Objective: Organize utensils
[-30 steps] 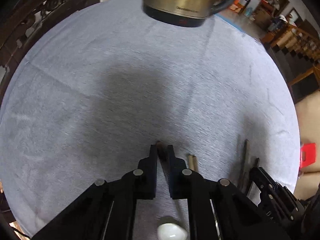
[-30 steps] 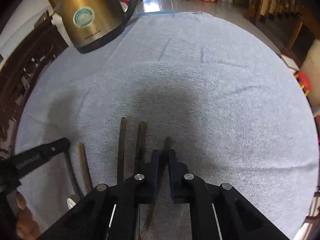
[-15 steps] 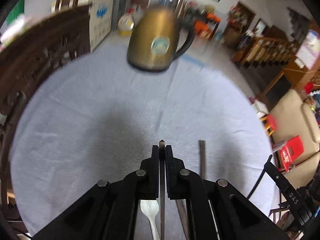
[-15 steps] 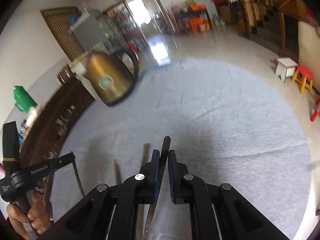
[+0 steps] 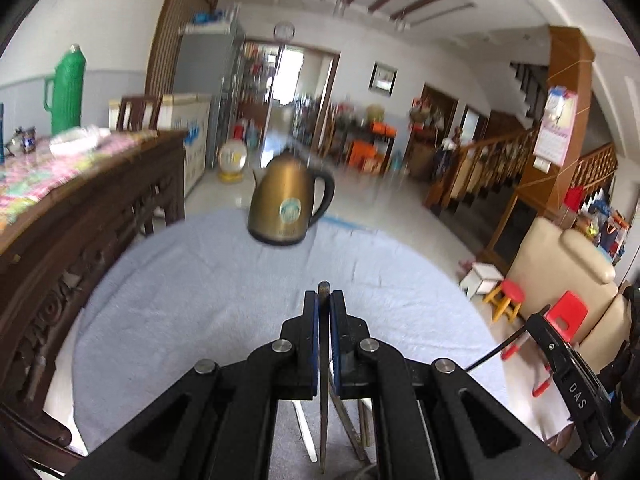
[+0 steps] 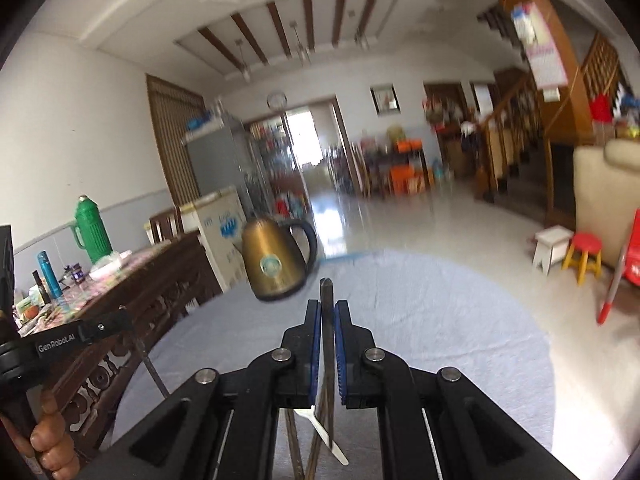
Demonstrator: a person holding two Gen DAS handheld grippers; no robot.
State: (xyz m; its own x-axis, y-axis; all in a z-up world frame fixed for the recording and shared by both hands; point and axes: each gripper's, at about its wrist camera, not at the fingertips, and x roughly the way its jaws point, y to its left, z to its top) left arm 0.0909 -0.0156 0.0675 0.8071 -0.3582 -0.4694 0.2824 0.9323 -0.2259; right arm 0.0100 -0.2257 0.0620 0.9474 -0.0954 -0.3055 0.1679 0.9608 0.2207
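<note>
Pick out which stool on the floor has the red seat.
The round stool with yellow legs has the red seat; the small square stool beside it, nearer the table, is white.

Brass-gold kettle (image 5: 285, 208), pale-blue tablecloth (image 5: 192, 288)

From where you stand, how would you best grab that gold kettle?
Take the kettle by its black loop handle, coming in from the right in the left wrist view. It is slim enough for narrow jaws; the rounded body looks too wide.
</note>
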